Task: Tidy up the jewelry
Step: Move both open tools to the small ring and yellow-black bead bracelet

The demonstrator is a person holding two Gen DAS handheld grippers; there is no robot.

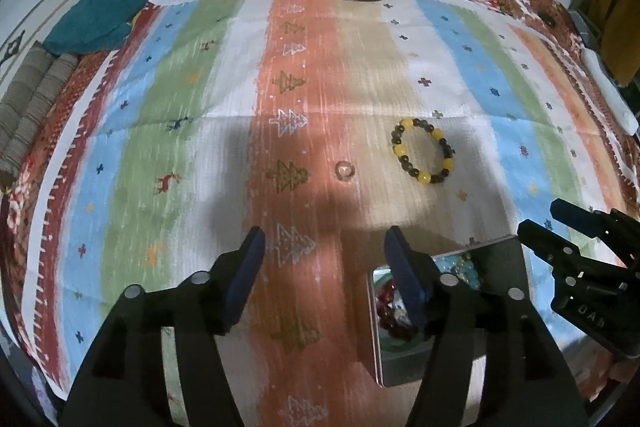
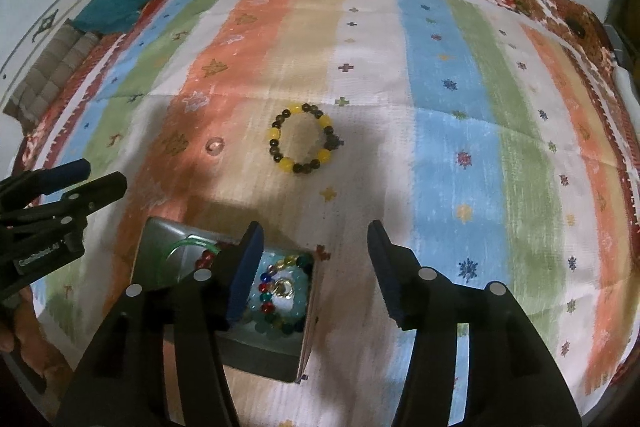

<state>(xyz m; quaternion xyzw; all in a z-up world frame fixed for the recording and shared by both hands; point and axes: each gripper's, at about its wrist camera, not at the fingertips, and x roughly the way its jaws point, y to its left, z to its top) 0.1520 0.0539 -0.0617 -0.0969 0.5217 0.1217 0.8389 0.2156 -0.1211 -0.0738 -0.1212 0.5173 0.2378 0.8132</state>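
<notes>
**Bead bracelet next: pinch the strand, not a bead**

Your right hand-held gripper is spread wide and holds nothing; so is your left hand-held gripper. The yellow-and-dark bead bracelet lies flat on the striped cloth, well beyond the open tin already holding beads. A small clear ring sits to the bracelet's left. Expect the bracelet to be light, floppy and slick: close across one side of the loop, so the beads cannot roll out.
</notes>
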